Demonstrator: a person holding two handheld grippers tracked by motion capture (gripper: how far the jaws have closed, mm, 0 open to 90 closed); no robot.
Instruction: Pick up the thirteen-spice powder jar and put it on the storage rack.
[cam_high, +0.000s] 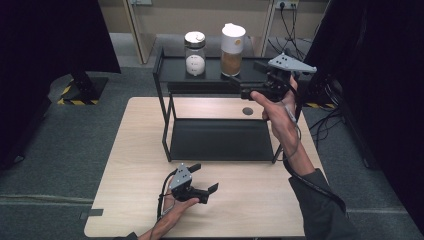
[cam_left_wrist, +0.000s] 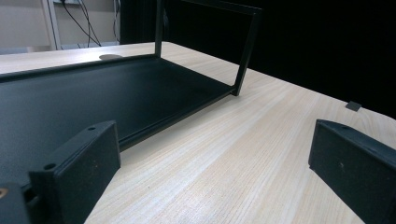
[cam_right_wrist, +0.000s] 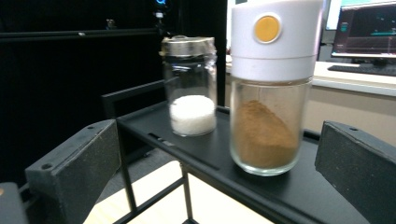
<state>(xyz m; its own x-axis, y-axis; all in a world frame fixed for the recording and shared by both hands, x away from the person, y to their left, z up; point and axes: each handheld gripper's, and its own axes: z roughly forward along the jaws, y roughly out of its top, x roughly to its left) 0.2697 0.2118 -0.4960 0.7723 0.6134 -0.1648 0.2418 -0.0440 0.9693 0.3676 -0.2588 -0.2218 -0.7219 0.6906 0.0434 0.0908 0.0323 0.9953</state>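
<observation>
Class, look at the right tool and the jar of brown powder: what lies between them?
Nothing: in the right gripper view, bare black shelf separates the open right tool from the brown-powder jar.

We see a glass jar (cam_high: 195, 54) w/ white powder on the black rack's (cam_high: 220, 141) top shelf, rack on wooden table (cam_high: 135, 165); monitor (cam_right_wrist: 369, 28) in bkgd.

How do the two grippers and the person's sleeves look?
Both the left gripper and the right gripper are black, each topped by a grey three-cornered plate. Their jaws are flat black blocks with small holes. A dark cable trails from each. The right sleeve is dark grey-green.
</observation>
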